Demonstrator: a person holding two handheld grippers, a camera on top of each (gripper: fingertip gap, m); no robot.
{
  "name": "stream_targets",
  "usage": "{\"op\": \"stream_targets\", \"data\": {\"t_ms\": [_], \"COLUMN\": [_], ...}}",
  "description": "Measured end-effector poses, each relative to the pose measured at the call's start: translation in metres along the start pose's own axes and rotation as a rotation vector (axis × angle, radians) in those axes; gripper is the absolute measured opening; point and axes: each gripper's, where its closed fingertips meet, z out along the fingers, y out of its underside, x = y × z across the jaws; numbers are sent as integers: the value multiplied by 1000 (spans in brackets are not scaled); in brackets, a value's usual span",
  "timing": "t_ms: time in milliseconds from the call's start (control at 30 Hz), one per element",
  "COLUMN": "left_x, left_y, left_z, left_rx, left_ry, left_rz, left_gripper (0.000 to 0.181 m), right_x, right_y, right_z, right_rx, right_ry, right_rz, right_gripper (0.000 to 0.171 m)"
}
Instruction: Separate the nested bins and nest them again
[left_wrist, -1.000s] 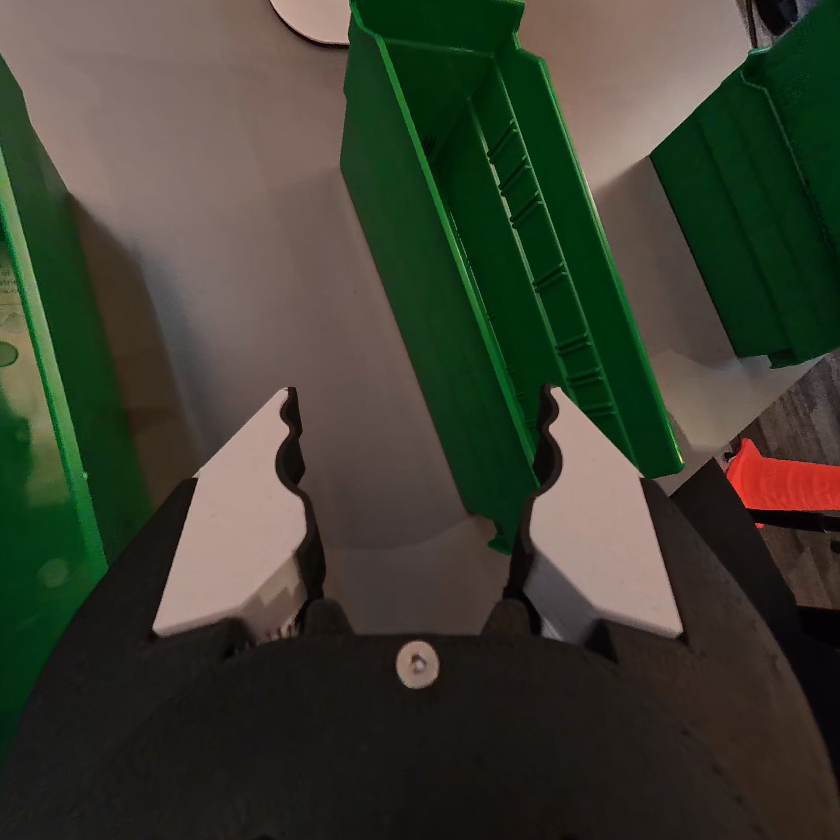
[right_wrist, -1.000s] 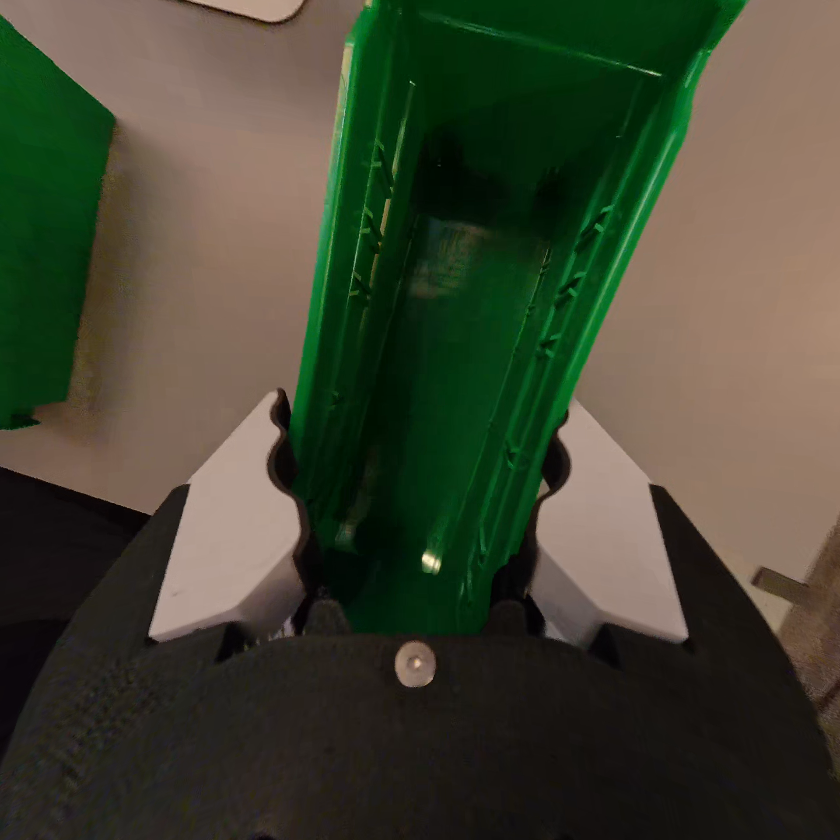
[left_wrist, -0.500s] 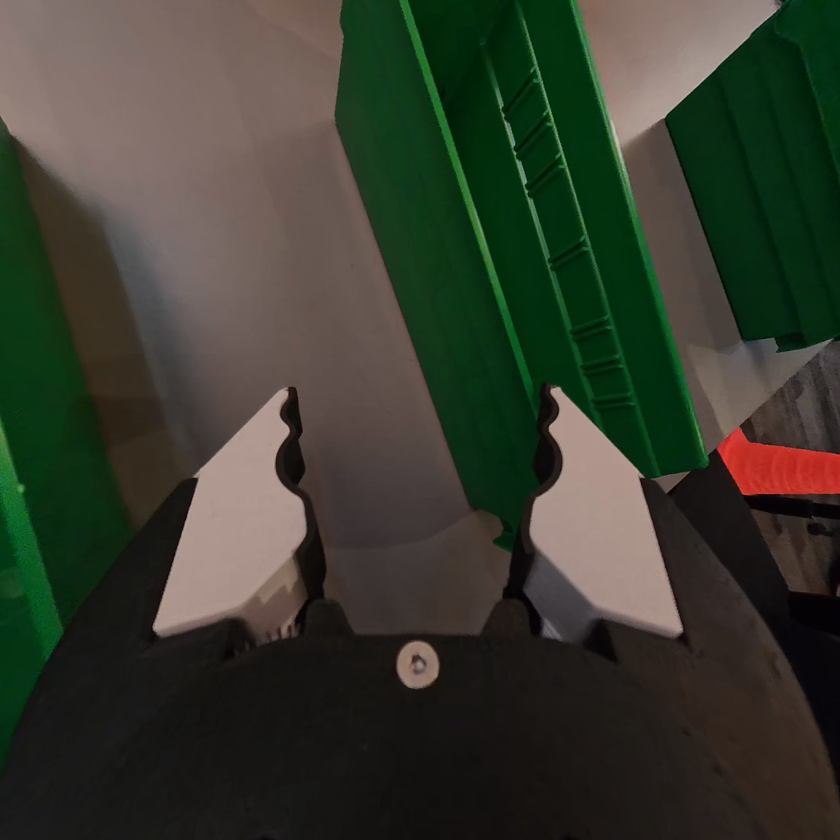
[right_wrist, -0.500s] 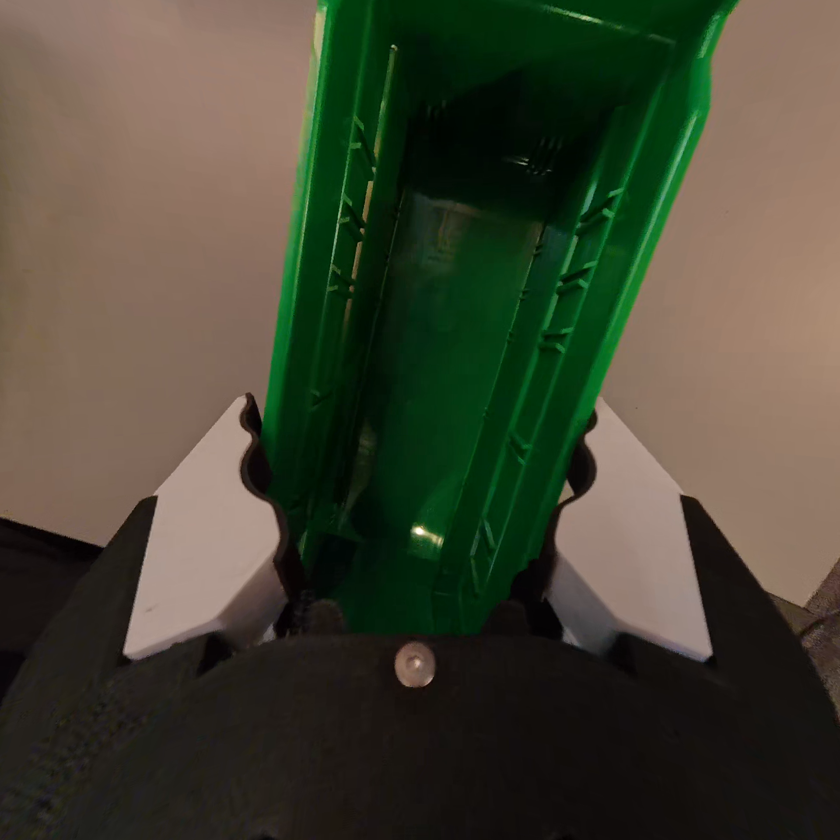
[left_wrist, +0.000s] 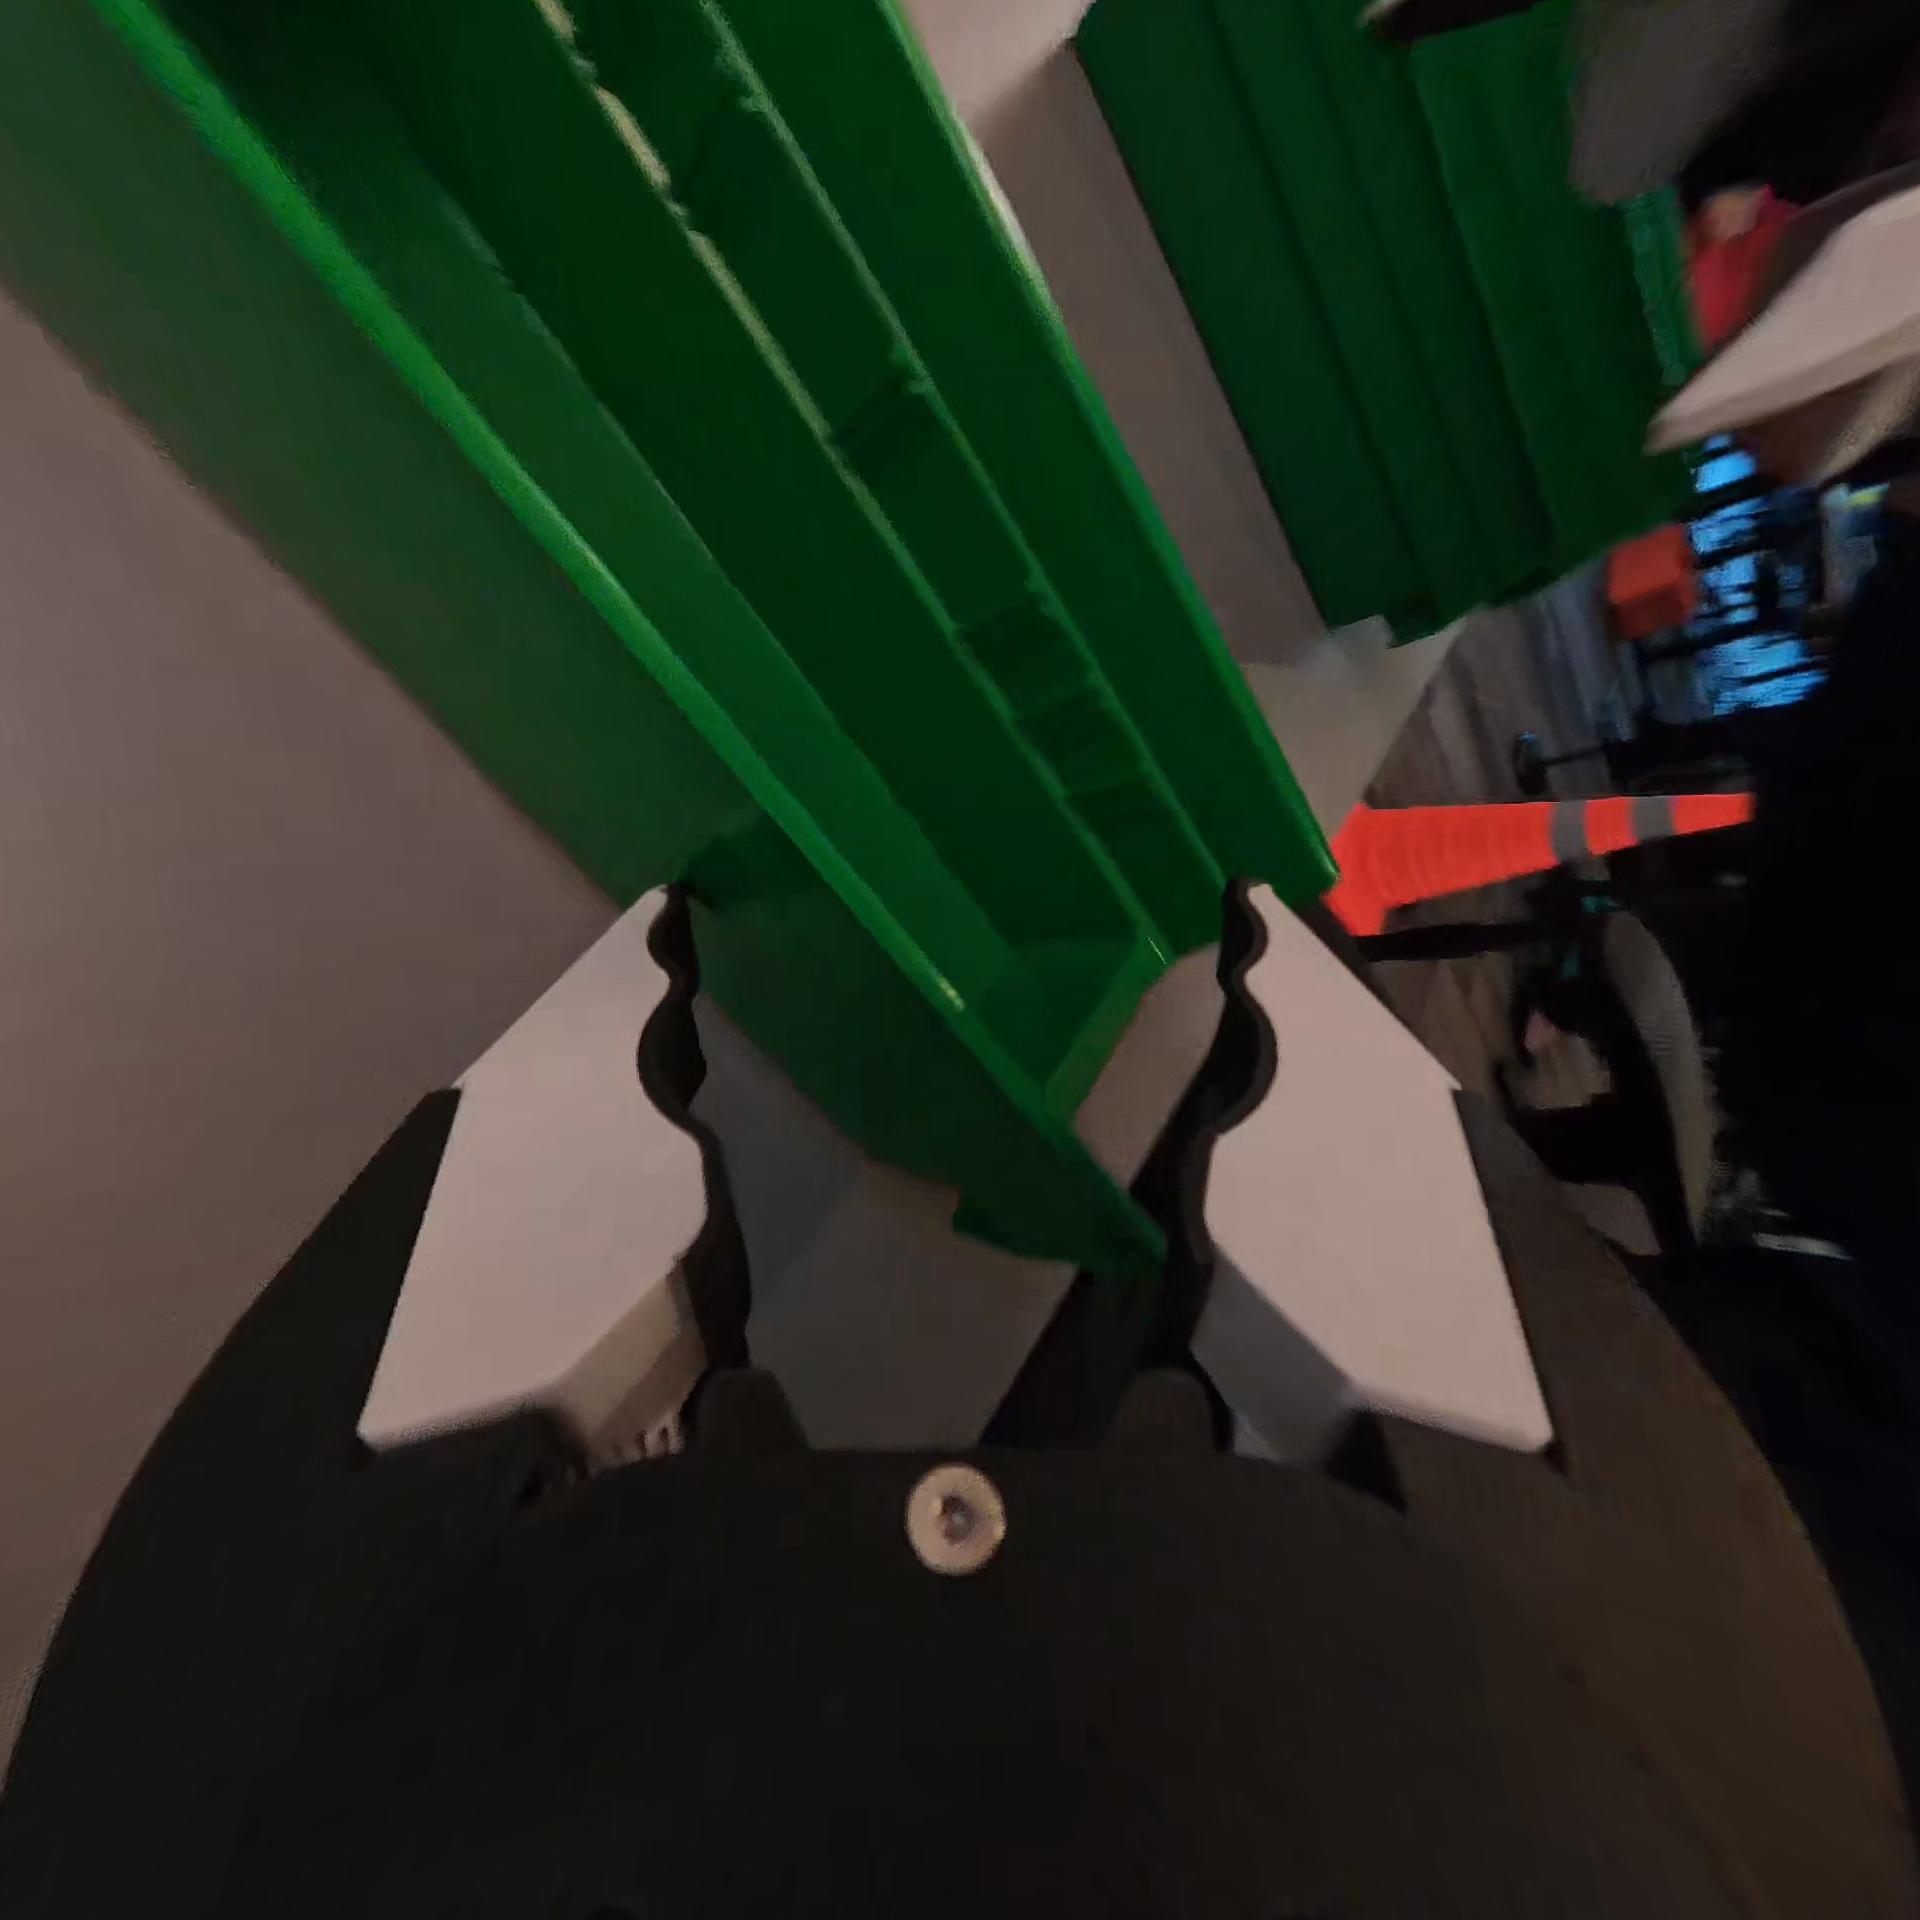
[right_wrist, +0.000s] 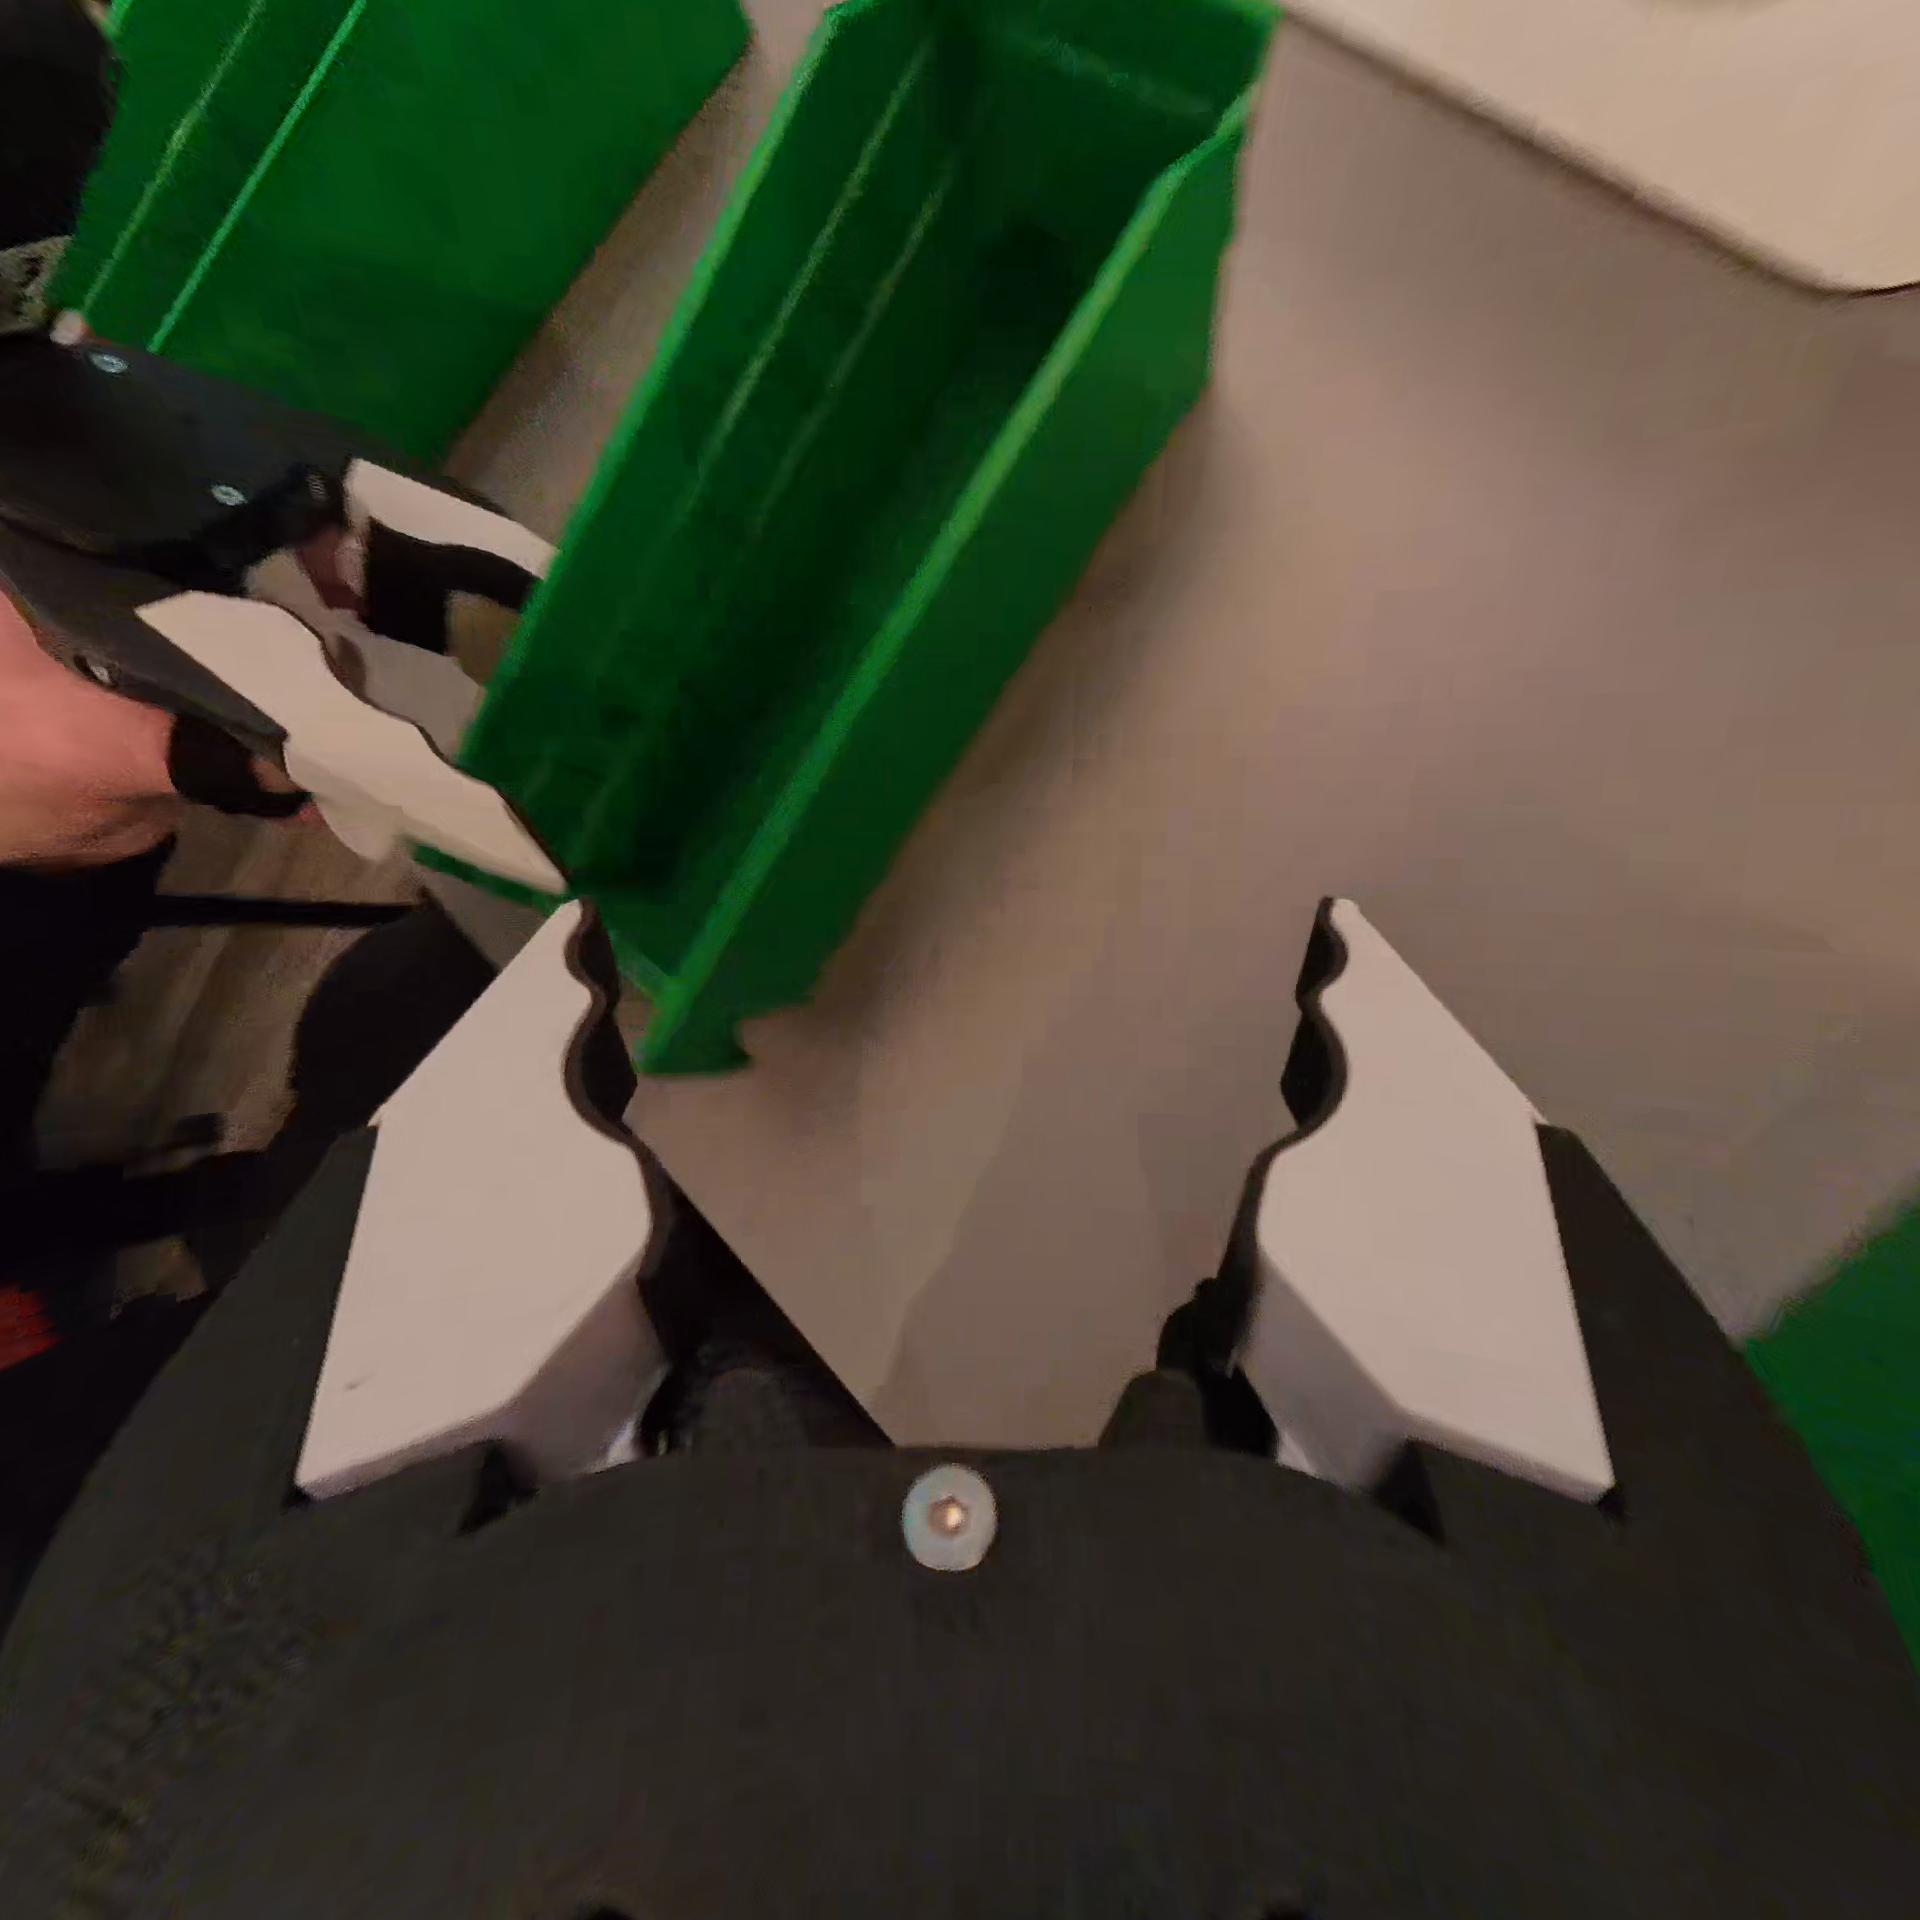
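Note:
A long green bin (left_wrist: 727, 520) lies open side up on the pale table, and its near end sits between the fingers of my left gripper (left_wrist: 956, 899), which is open around it. In the right wrist view the same bin (right_wrist: 883, 416) lies ahead and to the left, with the left gripper (right_wrist: 551, 727) straddling its near left corner. My right gripper (right_wrist: 956, 914) is open and empty above the bare table (right_wrist: 1455, 727), just right of the bin's near end.
A second green bin (left_wrist: 1403, 364) lies beyond the first, also seen in the right wrist view (right_wrist: 395, 187). A green patch (right_wrist: 1849, 1403) shows at the right edge. A white object (right_wrist: 1662, 135) sits at the far right. An orange cone (left_wrist: 1455, 842) stands off the table.
My right gripper has let go of the green bin and pulled back to the right. My left gripper has moved forward, so the bin's near end now lies between its fingers.

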Motion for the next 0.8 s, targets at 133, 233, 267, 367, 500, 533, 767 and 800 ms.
{"op": "stream_targets", "data": {"t_ms": [133,233,267,367,500,533,767,800], "left_x": [50,55,50,31,19,16,-1,-2], "left_y": [4,0,-2,-7,-18,-19,-27,-27], "left_z": [24,24,21,6,-16,-19,-33,-33], "left_rx": [-18,-5,8,34,109,115,171,170], "left_ry": [210,236,222,154,144,139,89,85], "left_rz": [25,35,37,51,26,23,-3,-5], "left_gripper": [99,96,95,93,86,86,90,90], "right_x": [-21,-20,-21,-17,-12,-13,-17,-18], "right_y": [-2,-6,-8,-3,14,14,2,2], "right_z": [46,62,66,80,101,104,97,96], "right_rx": [-57,-92,-98,-182,-301,-296,-204,-200], "right_ry": [-71,-12,10,119,205,209,290,290], "right_rz": [1,-47,-74,-179,-245,-242,-308,-320], "right_gripper": [131,140,142,152,155,154,109,107]}}
